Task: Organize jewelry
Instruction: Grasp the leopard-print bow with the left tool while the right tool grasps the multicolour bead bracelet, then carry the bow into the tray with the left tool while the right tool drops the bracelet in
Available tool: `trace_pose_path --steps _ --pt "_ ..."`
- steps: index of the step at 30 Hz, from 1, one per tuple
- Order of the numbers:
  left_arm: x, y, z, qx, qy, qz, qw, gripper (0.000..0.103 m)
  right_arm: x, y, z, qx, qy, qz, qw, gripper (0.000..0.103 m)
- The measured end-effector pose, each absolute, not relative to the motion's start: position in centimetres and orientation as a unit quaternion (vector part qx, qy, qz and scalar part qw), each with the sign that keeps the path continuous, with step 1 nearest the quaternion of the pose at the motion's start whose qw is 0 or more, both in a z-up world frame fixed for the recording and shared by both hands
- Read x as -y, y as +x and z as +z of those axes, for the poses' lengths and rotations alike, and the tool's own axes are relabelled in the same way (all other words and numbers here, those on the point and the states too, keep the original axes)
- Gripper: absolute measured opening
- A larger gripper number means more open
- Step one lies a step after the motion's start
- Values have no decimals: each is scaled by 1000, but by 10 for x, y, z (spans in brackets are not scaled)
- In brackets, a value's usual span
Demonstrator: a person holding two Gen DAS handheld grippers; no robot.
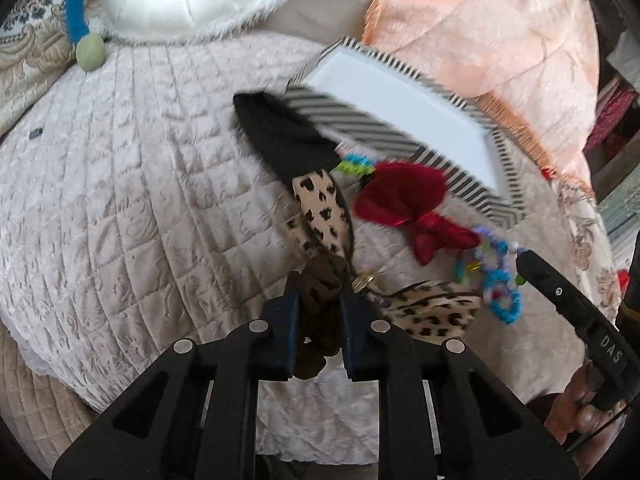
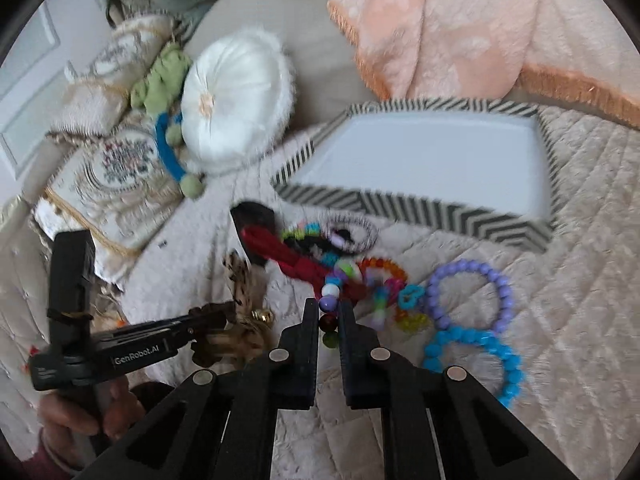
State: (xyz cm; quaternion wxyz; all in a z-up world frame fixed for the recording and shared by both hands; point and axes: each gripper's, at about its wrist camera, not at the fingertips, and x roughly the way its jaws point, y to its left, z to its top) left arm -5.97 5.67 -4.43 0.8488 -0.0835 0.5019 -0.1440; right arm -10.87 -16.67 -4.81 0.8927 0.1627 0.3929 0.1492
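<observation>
A quilted cream bedspread (image 1: 132, 184) carries everything here. At its far edge lie a round white satin cushion (image 2: 236, 108), embroidered pillows (image 2: 116, 184) and a blue cord with green pompoms (image 1: 80, 24); a peach fringed blanket (image 2: 452, 28) is heaped behind. A zigzag-striped tray (image 2: 416, 208) with a bare white floor sits just beyond the jewelry pile, its near wall almost touching the pieces.

The pile is tangled and crowded: a black fuzzy piece (image 1: 280, 136) runs under the tray's corner, a red velvet bow (image 1: 404, 204) lies across it, and a leopard-print scrunchie (image 1: 320, 212) sits beside that. A lilac bead bracelet (image 2: 468, 292) and a bright blue bead bracelet (image 2: 476, 360) lie overlapping on the quilt to the right, clear of the heap.

The left hand-held gripper (image 1: 318, 320) is clamped on a dark brown scrunchie (image 1: 320, 304) near the leopard fabric. The right hand-held gripper (image 2: 329, 320) has its fingers nearly together, pinching a strand of mixed colored beads (image 2: 332, 300) that trails back into the pile.
</observation>
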Motion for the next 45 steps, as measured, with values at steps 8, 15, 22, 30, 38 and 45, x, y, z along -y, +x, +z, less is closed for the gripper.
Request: trace_pose_path --steps 8,15,22,30,38,45 --pt "-44 -64 4 -464 -96 -171 864 15 192 -122 -2 -346 177 144 910 9" --pt "-27 -31 41 -436 -82 -168 880 15 212 -105 19 -336 156 120 921 9" --pt "-2 44 44 -437 -83 -156 882 15 235 -62 18 -348 129 91 924 9" --pt "27 133 -6 -477 -75 -110 869 15 251 -7 -17 -385 130 77 910 9" --pt "24 143 -53 -516 -57 -86 850 17 264 4 -57 -427 138 56 892 9" --pt "36 115 -62 -532 -42 -104 840 37 274 -9 -74 -454 124 22 882 17"
